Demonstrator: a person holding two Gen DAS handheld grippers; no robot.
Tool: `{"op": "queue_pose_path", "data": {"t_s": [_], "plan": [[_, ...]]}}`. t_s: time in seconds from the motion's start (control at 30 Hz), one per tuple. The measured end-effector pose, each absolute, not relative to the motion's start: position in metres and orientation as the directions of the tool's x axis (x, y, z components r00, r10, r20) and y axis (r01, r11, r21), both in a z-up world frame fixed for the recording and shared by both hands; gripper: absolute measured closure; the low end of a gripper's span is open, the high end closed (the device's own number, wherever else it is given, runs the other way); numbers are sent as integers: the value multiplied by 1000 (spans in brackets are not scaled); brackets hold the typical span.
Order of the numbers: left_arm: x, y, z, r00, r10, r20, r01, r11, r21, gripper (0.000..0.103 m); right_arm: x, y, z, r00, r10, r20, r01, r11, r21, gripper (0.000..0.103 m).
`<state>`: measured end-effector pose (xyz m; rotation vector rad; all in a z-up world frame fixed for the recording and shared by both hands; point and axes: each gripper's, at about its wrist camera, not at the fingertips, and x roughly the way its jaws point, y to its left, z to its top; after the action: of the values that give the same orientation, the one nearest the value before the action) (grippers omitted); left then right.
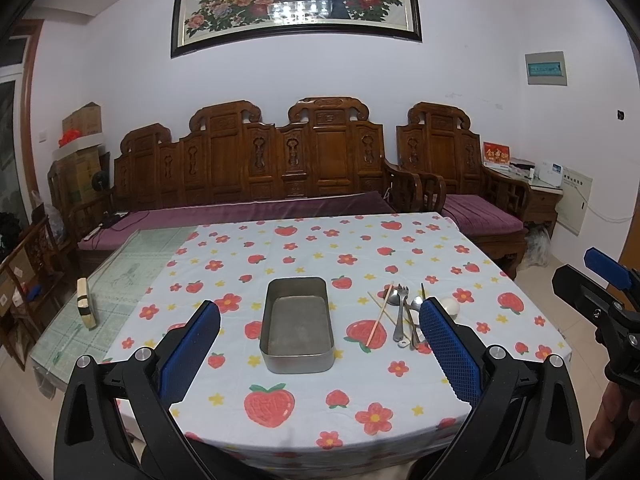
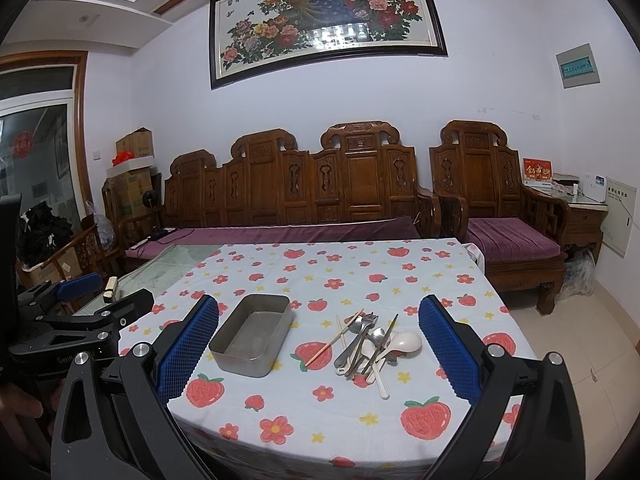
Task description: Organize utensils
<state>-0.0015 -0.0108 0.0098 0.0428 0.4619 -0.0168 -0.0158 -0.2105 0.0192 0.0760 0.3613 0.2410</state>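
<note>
On the surface (image 2: 400, 280), covered by a cloth printed with strawberries and flowers, a rectangular metal tin (image 2: 251, 334) rests with nothing inside it. To its right lies a loose pile of utensils (image 2: 366, 346): a pair of wooden chopsticks (image 2: 334, 338), metal spoons and a fork (image 2: 370, 317) with handles crossing, and a white ceramic spoon (image 2: 406, 341) at the right edge of the pile. Tin and pile are near each other but apart.

Left gripper (image 1: 318, 356): jaws spread wide, holding nothing, above the near edge of the surface. In the left wrist view the tin (image 1: 297, 326) lies between its blue fingers (image 1: 192, 356), and the utensils (image 1: 400, 312) lie just inside the right finger.

Right gripper (image 2: 318, 354): jaws spread wide, holding nothing. In the right wrist view both the tin and the pile lie between its fingers (image 2: 448, 354).

Behind the surface stand a carved wooden bench (image 2: 304, 192) with purple cushions and a framed peacock painting (image 2: 326, 20) on the wall.
</note>
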Motion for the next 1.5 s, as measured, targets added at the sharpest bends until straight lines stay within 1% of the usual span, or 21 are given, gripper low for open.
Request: {"op": "queue_pose_path", "data": {"t_s": [0.4,0.7,0.97,1.17,1.3,1.37,1.47,1.5], "plan": [[-3,-29,12,891,-14,-455,35,999,39,6,-20,-209,22,907,248,-341,-221,968,118,2],[13,-23,-7,857,-25,-515,53,998,41,6,-9,-211,12,895,255,-366,-222,966,131,2],[35,-20,-38,803,-63,-593,105,994,37,6,14,-221,-20,881,253,-400,-225,967,118,2],[56,-31,-68,751,-82,-656,164,984,64,6,38,-228,-45,870,229,-437,-208,973,97,2],[71,-36,-85,707,-128,-695,210,977,34,6,59,-236,-66,862,221,-457,-195,975,102,2],[77,-40,-93,684,-138,-716,235,971,38,6,68,-239,-76,856,217,-469,-191,976,103,2],[86,-43,-102,664,-153,-732,256,966,30,6,84,-242,-95,839,220,-497,-202,975,90,6],[90,-44,-105,658,-159,-736,262,965,26,6,91,-243,-102,829,226,-511,-211,974,89,10]]}}
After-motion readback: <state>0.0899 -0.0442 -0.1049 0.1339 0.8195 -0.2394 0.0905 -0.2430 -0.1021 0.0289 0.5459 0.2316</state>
